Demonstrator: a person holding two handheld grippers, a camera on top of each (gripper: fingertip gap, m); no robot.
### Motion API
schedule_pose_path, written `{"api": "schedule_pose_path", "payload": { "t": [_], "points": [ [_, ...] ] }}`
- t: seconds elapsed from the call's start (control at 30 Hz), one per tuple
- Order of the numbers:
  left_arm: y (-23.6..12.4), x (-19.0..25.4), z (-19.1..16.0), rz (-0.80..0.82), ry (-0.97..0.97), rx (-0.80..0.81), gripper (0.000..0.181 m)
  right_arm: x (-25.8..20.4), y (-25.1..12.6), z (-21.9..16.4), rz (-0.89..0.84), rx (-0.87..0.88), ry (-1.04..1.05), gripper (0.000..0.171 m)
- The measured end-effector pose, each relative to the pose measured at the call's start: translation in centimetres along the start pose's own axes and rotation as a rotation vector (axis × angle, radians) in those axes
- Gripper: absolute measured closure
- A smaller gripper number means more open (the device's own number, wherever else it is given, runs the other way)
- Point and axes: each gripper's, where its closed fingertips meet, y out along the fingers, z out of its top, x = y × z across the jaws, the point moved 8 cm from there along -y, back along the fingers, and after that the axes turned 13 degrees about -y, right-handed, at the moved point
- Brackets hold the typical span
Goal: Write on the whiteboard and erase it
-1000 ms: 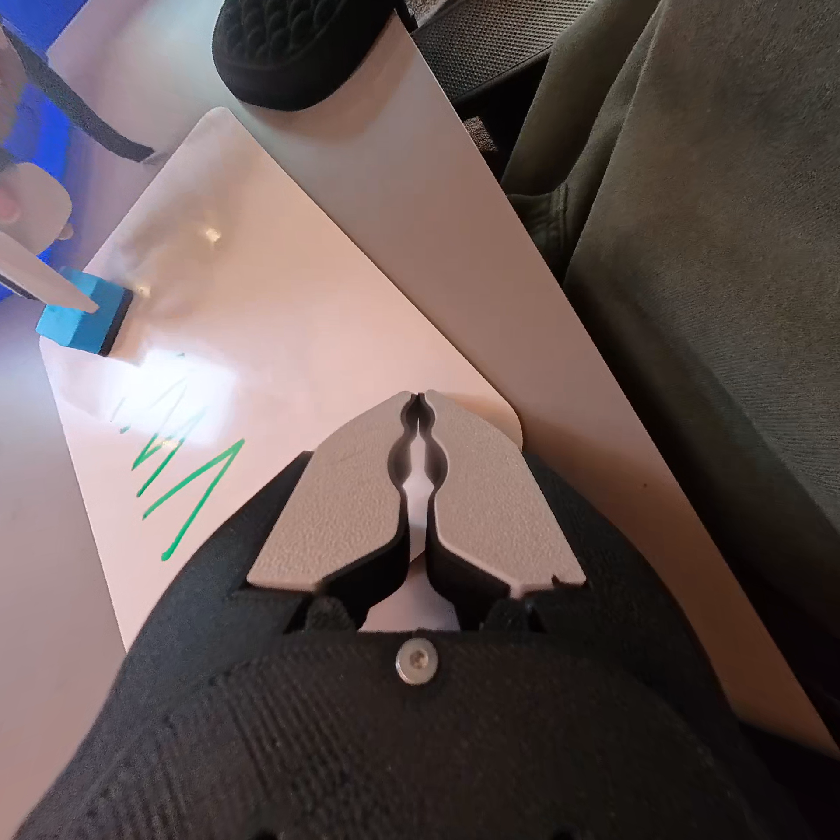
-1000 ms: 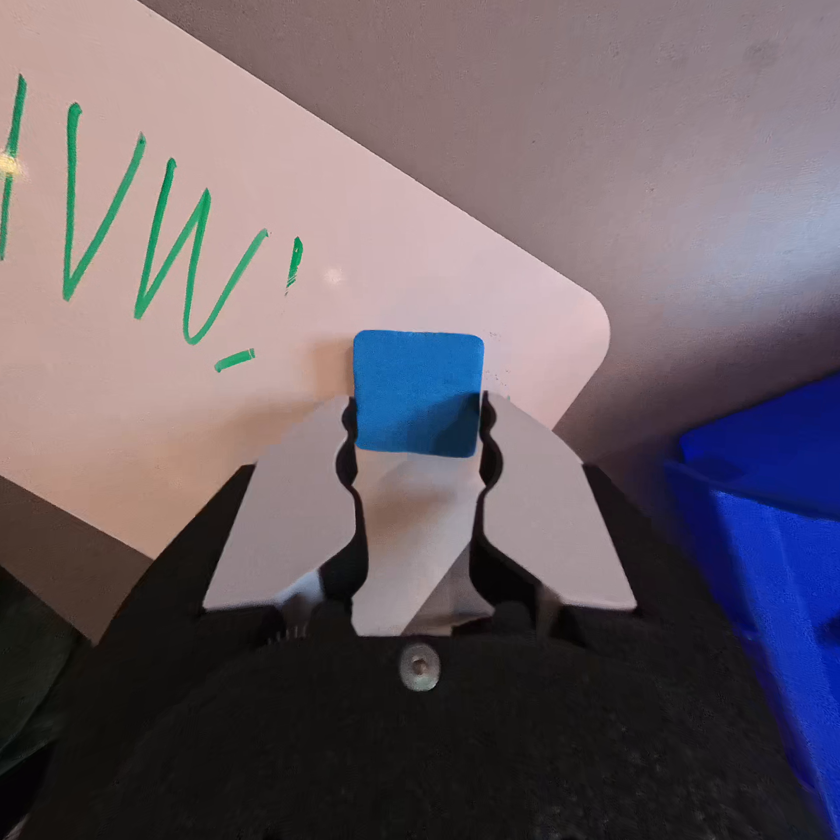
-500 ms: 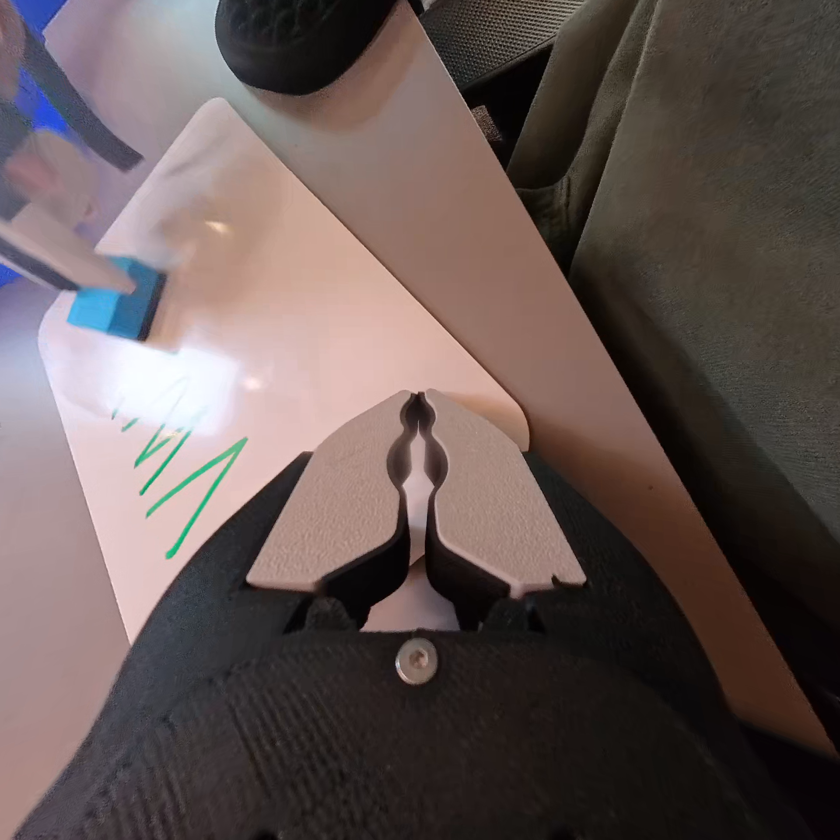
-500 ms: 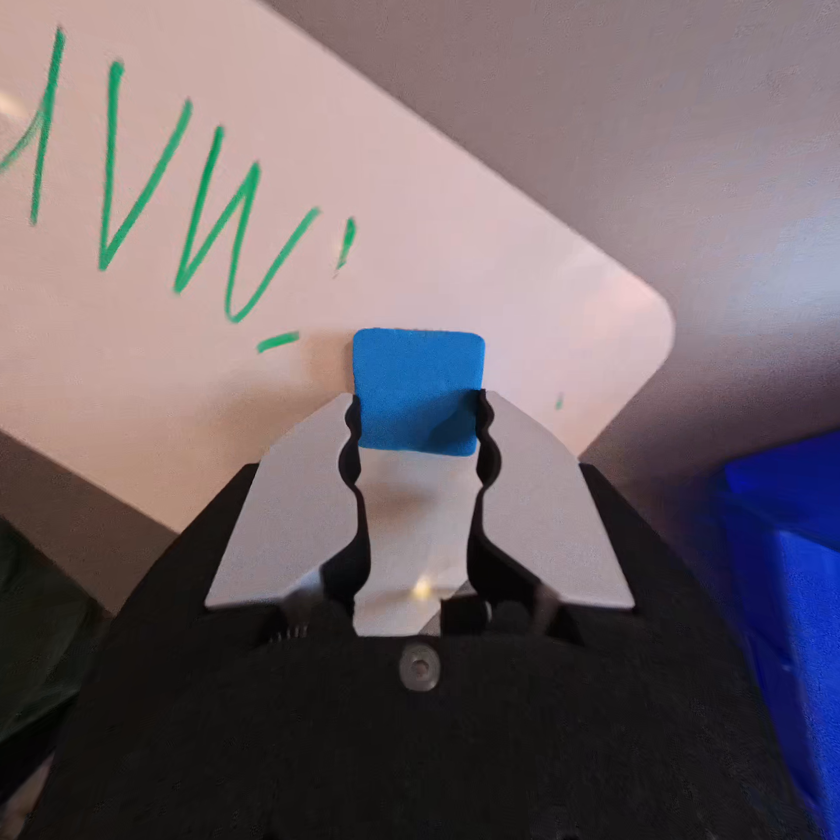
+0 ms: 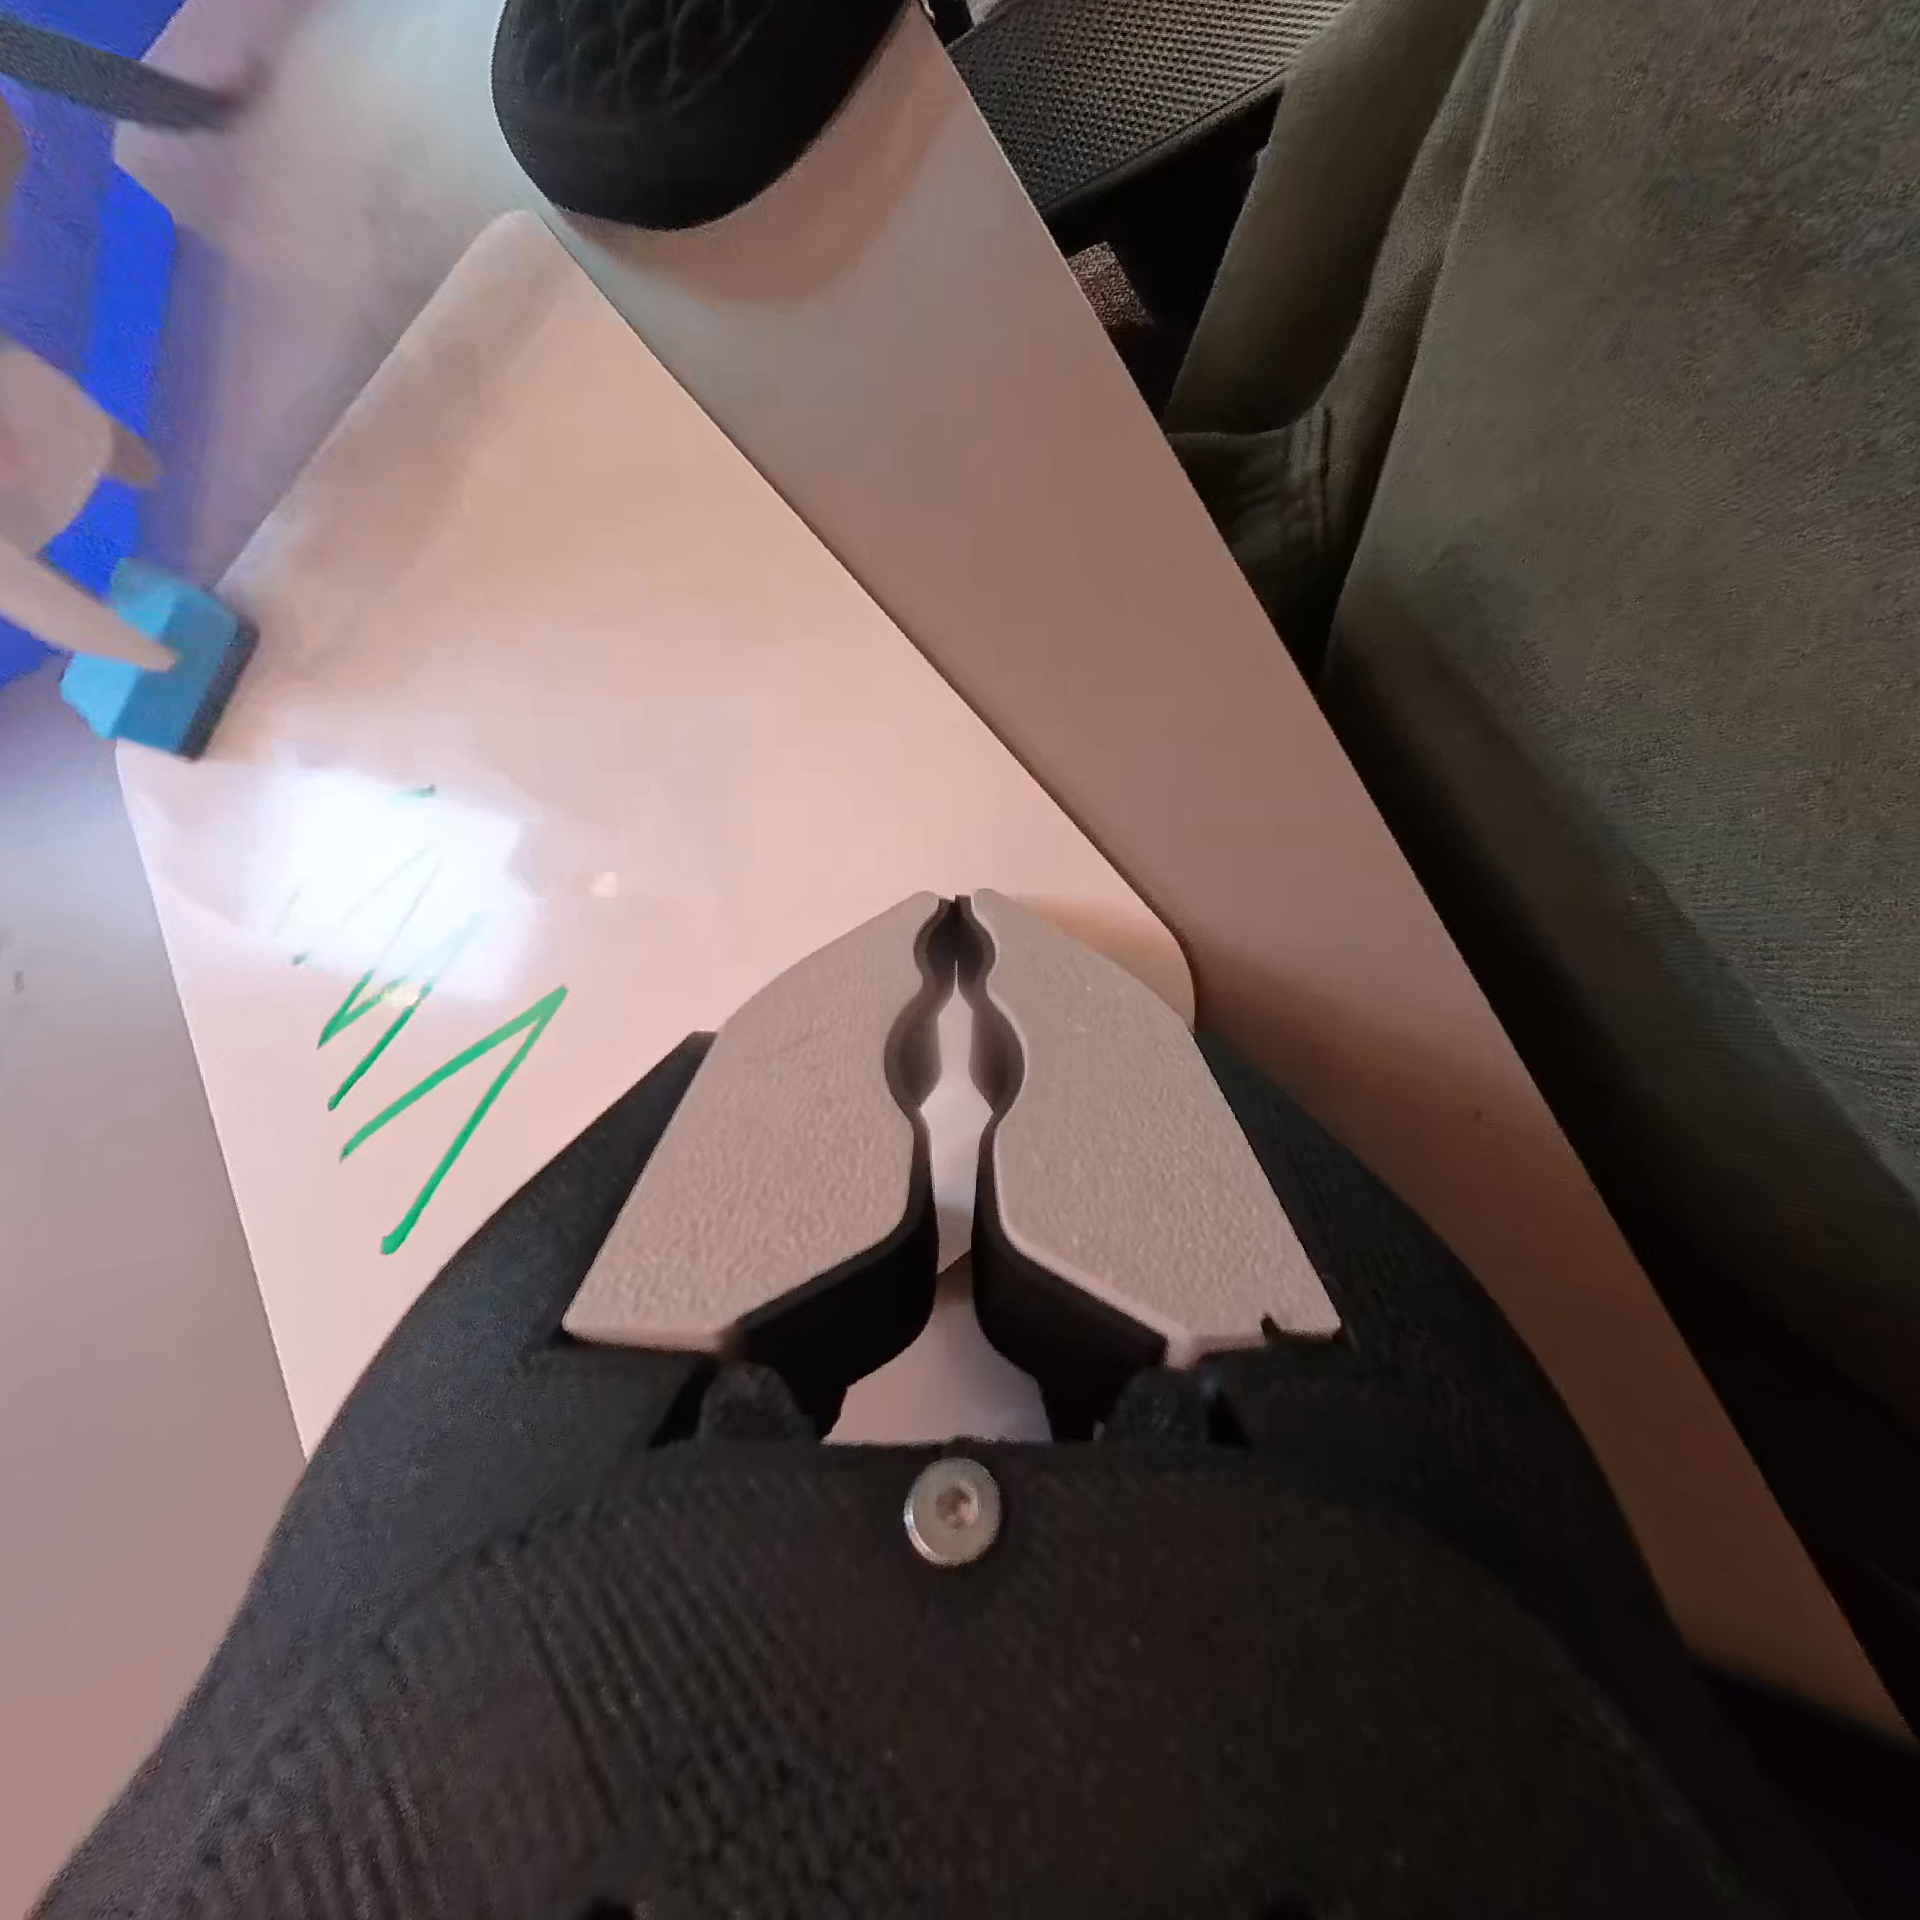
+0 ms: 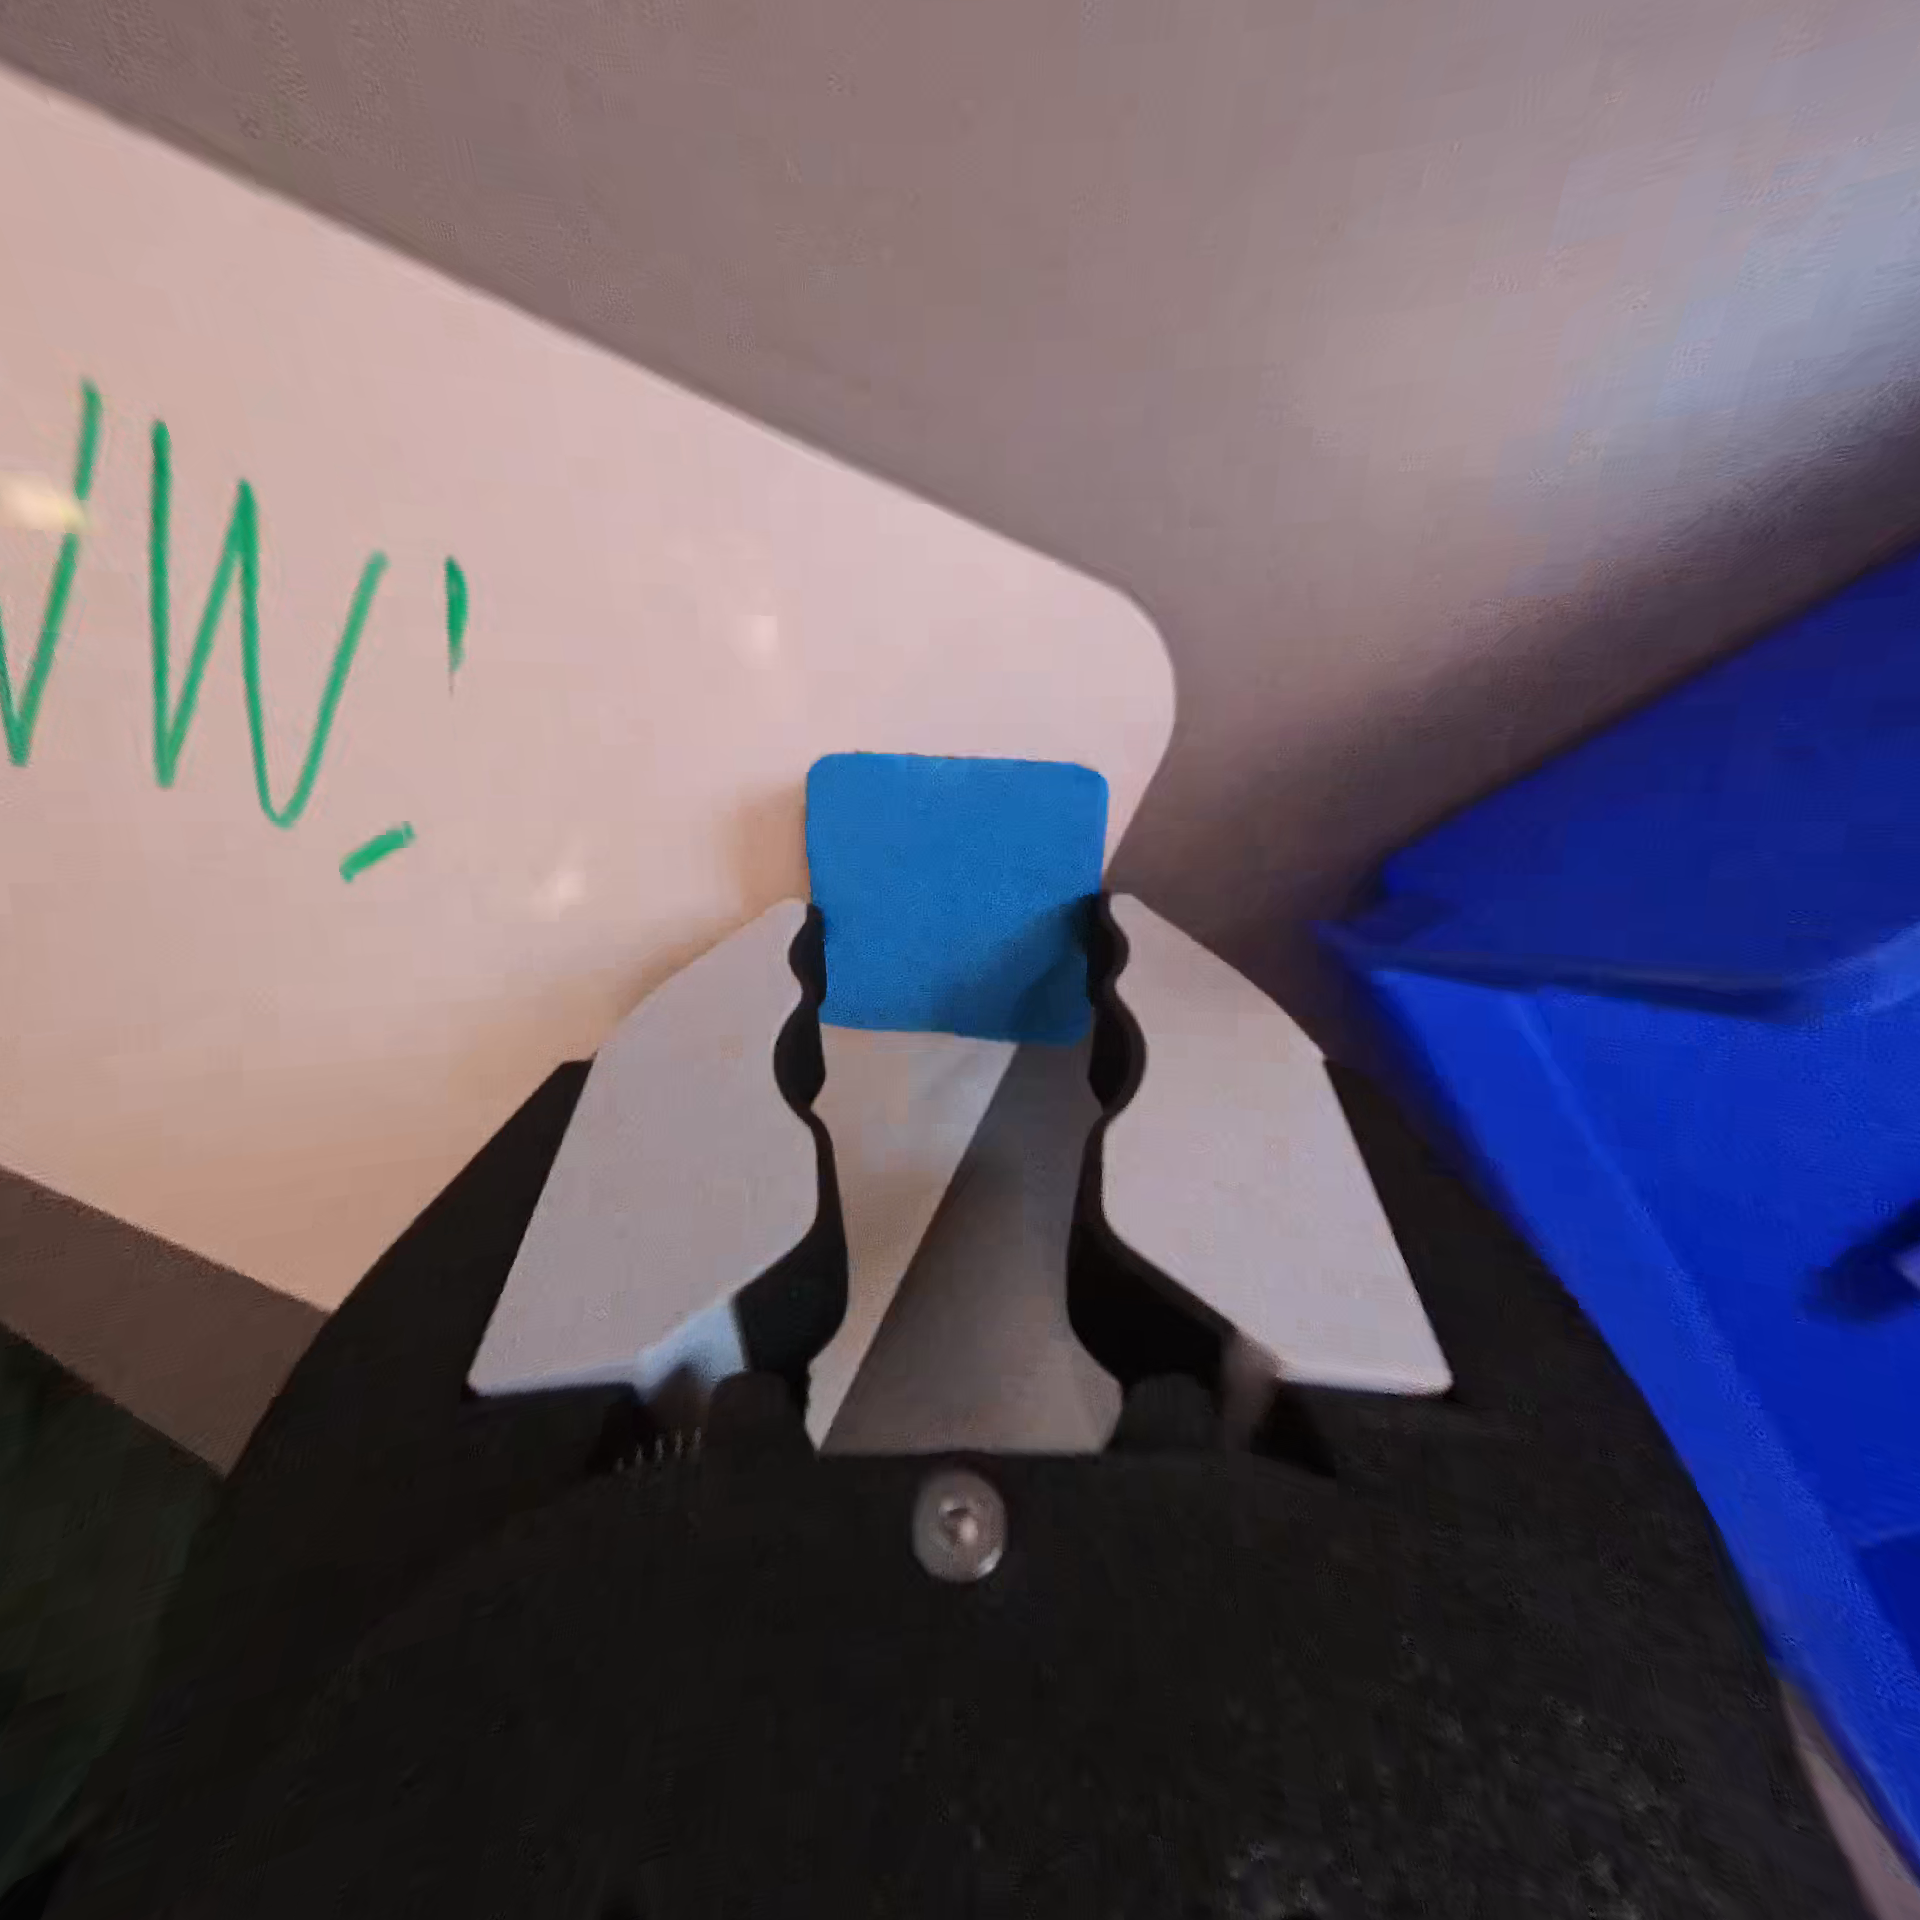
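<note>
The right tool (image 6: 954,940) grips the blue eraser (image 6: 951,894) between its fingers, felt side down at the corner of the whiteboard (image 6: 644,665). The left tool (image 5: 961,914), clenched and empty, rests over the board's near corner, probably steadying it on the desk (image 5: 935,436). The green scribble (image 6: 208,644) remains, so the eraser should stay flat, pressed evenly, and sweep across it in overlapping passes.
</note>
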Motion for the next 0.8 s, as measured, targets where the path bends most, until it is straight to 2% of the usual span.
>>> {"api": "schedule_pose_path", "payload": {
  "t": [0.03, 0.1, 0.2, 0.23, 0.3, 0.37, 0.4, 0.47, 0.57, 0.6, 0.67, 0.73, 0.8],
  "points": [
    [0.0, 0.0, 0.0, -0.001, -0.002, 0.001, 0.181, -0.2, 0.4, 0.8, -0.003, 0.023, -0.012, 0.122],
    [0.0, -0.1, 0.0, 0.000, -0.004, 0.002, 0.181, -4.2, 1.1, 2.1, 0.050, 0.028, -0.152, 0.122],
    [0.0, -0.4, -0.1, 0.010, -0.014, -0.002, 0.181, -10.6, 0.8, 0.5, 0.151, -0.052, -0.348, 0.122],
    [0.0, -0.4, -0.1, 0.013, -0.012, -0.004, 0.181, -10.1, 0.3, -0.4, 0.119, -0.076, -0.345, 0.122],
    [0.0, -0.1, 0.0, 0.018, 0.000, -0.006, 0.181, -5.3, -0.4, -1.2, 0.046, -0.075, -0.161, 0.122],
    [0.0, 0.0, 0.0, 0.023, 0.003, -0.007, 0.181, -1.6, 0.0, 0.0, 0.002, -0.024, -0.056, 0.122],
    [0.0, -0.1, 0.0, 0.019, -0.004, -0.003, 0.181, -2.1, 0.7, 1.5, 0.002, 0.001, -0.084, 0.122],
    [0.0, -0.2, -0.1, 0.015, -0.008, -0.002, 0.181, -6.8, 2.2, 4.6, 0.060, 0.035, -0.258, 0.122],
    [0.0, -0.3, -0.1, 0.018, -0.006, -0.004, 0.181, -13.6, 2.2, 3.9, 0.139, -0.068, -0.479, 0.122],
    [0.0, -0.2, -0.1, 0.023, 0.000, -0.006, 0.181, -13.5, 1.8, 3.1, 0.149, -0.085, -0.485, 0.122],
    [-0.1, -0.1, -0.1, 0.024, 0.007, -0.007, 0.181, -10.1, 1.3, 2.5, 0.104, -0.103, -0.374, 0.122],
    [-0.1, -0.1, -0.1, 0.025, 0.008, -0.005, 0.181, -6.9, 1.5, 4.0, 0.057, -0.060, -0.277, 0.122],
    [-0.1, -0.1, -0.1, 0.025, 0.008, -0.006, 0.181, -8.6, 2.6, 5.8, 0.066, 0.000, -0.336, 0.122]
  ]
}}
